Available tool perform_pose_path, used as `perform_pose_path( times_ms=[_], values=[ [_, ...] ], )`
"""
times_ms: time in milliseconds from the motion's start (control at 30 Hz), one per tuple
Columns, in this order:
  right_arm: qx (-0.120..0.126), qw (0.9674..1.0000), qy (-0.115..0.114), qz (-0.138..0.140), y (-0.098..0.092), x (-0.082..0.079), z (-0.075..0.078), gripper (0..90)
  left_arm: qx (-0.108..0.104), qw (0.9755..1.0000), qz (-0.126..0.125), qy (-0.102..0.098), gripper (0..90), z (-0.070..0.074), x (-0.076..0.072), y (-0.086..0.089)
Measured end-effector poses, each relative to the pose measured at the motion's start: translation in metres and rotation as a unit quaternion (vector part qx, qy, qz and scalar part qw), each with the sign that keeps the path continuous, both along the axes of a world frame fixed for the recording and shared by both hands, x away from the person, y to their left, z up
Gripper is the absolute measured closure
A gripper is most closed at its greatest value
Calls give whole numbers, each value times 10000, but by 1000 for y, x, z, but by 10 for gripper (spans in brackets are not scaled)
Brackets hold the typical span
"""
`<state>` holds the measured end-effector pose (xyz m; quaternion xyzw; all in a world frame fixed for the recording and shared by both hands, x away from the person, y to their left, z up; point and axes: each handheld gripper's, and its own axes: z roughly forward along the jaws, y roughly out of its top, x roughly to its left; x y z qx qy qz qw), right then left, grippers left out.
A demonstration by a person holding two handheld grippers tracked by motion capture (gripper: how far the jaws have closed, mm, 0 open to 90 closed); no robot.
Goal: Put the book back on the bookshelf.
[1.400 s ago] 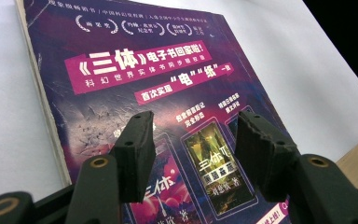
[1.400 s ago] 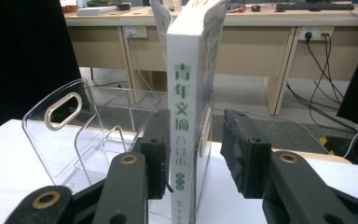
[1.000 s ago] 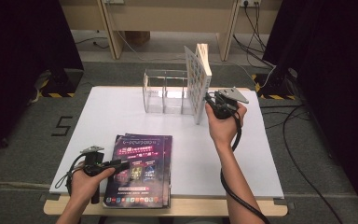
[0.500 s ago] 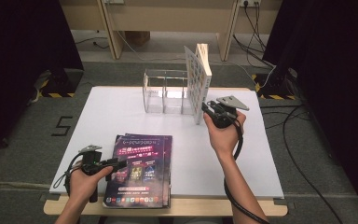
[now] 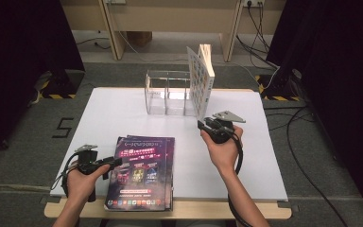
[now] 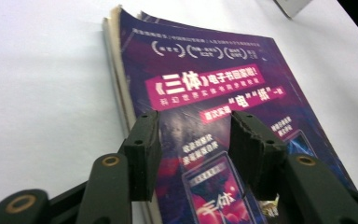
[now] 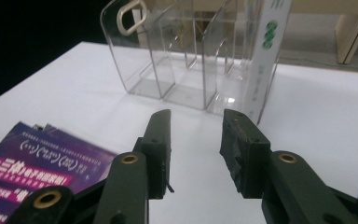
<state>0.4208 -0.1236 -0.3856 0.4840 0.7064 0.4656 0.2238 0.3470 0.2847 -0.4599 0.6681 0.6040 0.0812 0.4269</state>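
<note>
The thin purple booklets (image 5: 142,172), lying flat just beside the worktop's (image 5: 123,109) near edge, look light and floppy, best pinched at the left spine edge, where the left gripper (image 6: 193,140), fingers closing but still empty, straddles them; the right gripper (image 7: 196,140) hangs half-open, empty.
</note>
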Motion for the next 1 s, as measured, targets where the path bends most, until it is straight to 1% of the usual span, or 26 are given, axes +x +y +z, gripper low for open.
perform_pose_path(
  times_ms=[100,167,233,267,300,333,367,467,500,533,633,733,767,833,900,933,967,1000],
  values=[
    [-1,9998,165,112,3,-2,-8,630,76,9999,69,3,536,-2,3,3],
    [-27,9996,246,156,6,-4,-12,627,84,9999,103,31,539,-4,6,5],
    [-30,9990,377,239,9,-6,-18,622,65,9999,138,45,539,-5,8,6],
    [-30,9990,377,239,9,-6,-18,622,72,9998,151,63,539,-6,10,7],
    [-48,9986,455,284,11,-7,-22,618,68,9997,201,95,540,-7,13,9],
    [-48,9986,455,284,11,-7,-22,618,68,9997,201,95,540,-7,13,9],
    [-82,9979,553,339,13,-8,-27,617,61,9996,237,103,541,-7,15,10],
    [-109,9972,626,403,16,-8,-31,613,7,9995,289,146,546,-10,19,14],
    [-114,9964,707,454,18,-9,-35,609,-12,9994,293,174,555,-11,20,14],
    [-114,9964,707,454,18,-9,-35,609,-24,9994,297,200,555,-12,21,14],
    [-139,9949,839,551,23,-9,-41,604,-128,9991,280,282,581,-16,22,14],
    [-174,9937,904,632,27,-10,-46,601,-169,9990,257,311,615,-17,22,15],
    [-169,9929,962,673,31,-10,-49,600,-166,9991,216,328,642,-17,23,15],
    [-154,9923,1002,708,34,-10,-51,600,-162,9991,198,346,674,-18,23,15],
    [-162,9920,1019,726,35,-10,-52,600,-199,9989,158,387,689,-19,23,14],
    [-151,9918,1035,736,36,-10,-53,599,-140,9991,146,385,698,-20,23,13],
    [-190,9914,1049,757,36,-10,-54,599,-136,9990,147,391,704,-20,23,14],
    [-176,9913,1068,754,37,-10,-55,599,-141,9990,153,392,712,-20,23,14]
  ],
)
